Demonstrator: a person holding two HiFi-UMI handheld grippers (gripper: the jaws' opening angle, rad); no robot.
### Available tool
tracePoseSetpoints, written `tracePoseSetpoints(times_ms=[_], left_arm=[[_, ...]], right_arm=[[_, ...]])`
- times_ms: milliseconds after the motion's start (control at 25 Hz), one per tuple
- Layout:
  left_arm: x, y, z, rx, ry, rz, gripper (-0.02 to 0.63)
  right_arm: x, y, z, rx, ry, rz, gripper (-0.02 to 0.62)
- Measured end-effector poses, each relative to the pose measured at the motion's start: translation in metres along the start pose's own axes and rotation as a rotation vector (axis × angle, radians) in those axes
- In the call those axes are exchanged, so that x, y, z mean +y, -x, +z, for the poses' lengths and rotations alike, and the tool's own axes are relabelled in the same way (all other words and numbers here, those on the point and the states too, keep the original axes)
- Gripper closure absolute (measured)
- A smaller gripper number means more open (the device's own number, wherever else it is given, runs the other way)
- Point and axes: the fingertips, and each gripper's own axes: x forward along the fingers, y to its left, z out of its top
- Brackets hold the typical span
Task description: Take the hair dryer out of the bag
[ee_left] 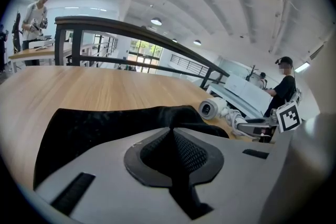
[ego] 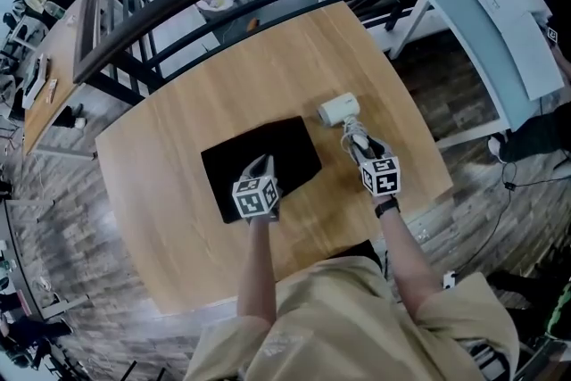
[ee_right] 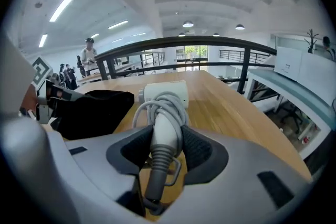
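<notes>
Dryer [ego: 340,109] clear of bag [ego: 285,147]
Right claw [ego: 357,141] clamps its handle, long axis toward 11 o'clock; bag at 9 o'clock, pinched in left claw [ego: 261,167].

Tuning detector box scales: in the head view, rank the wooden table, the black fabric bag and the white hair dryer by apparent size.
1. largest by far: light wooden table
2. middle: black fabric bag, lying flat
3. smallest: white hair dryer, its handle partly hidden
</notes>
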Motion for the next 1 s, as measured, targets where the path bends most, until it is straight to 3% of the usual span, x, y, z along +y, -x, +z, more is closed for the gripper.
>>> tracePoseSetpoints(times_ms=[160,280,360,440,560,680,760,840,1000], left_arm=[[-0.002,-0.001,0.000,-0.004,-0.007,-0.001,0.573],[-0.005,0.005,0.000,-0.011,-0.003,-0.020,0.476],[-0.006,0.017,0.003,-0.028,-0.006,-0.024,0.459],[-0.008,0.032,0.007,-0.050,-0.016,-0.021,0.434],[-0.013,0.061,0.013,-0.104,-0.028,-0.018,0.410],[-0.024,0.091,0.025,-0.177,-0.056,-0.018,0.410],[-0.034,0.112,0.035,-0.231,-0.085,-0.019,0.418],[-0.045,0.134,0.047,-0.289,-0.122,-0.019,0.440],[-0.061,0.178,0.068,-0.394,-0.196,-0.017,0.509]], right_arm=[[0.006,-0.013,-0.016,0.090,0.048,-0.023,0.423],[0.007,-0.018,-0.022,0.160,0.082,-0.013,0.414],[0.006,-0.012,-0.018,0.172,0.059,0.000,0.358],[0.002,0.004,-0.009,0.155,0.044,-0.034,0.348],[0.005,0.037,0.010,0.060,-0.060,-0.056,0.345],[0.041,0.069,0.044,-0.080,-0.178,0.064,0.347],[0.076,0.090,0.070,-0.152,-0.120,0.122,0.372],[0.109,0.111,0.094,-0.227,-0.036,0.153,0.455],[0.166,0.151,0.137,-0.390,0.108,0.208,0.554]])
